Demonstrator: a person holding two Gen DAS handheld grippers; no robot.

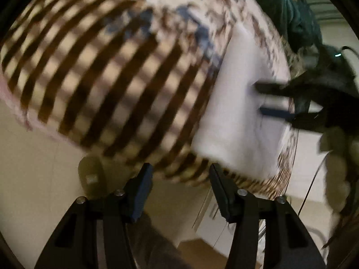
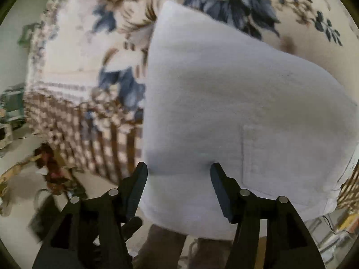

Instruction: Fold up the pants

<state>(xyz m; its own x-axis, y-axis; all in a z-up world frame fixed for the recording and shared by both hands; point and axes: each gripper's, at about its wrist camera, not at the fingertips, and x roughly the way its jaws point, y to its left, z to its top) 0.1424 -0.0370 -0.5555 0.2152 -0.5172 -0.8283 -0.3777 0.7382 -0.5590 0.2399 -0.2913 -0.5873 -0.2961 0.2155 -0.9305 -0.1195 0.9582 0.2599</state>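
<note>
White pants [image 2: 235,112] lie folded on a patterned cloth-covered surface, a back pocket [image 2: 280,161] showing toward me. My right gripper [image 2: 178,168] is open just above the pants' near edge, holding nothing. In the left wrist view the pants [image 1: 237,116] lie to the right. My left gripper [image 1: 180,168] is open and empty at the surface's near edge, left of the pants. The right gripper's fingers [image 1: 276,99] reach over the pants from the right, blurred.
The surface cloth has brown checks [image 1: 101,78] near me and blue-brown flowers [image 2: 224,6] farther off. Floor [image 1: 33,168] lies below the edge. A dark green garment [image 1: 289,15] lies at the far right. Clutter [image 2: 51,168] sits on the floor at left.
</note>
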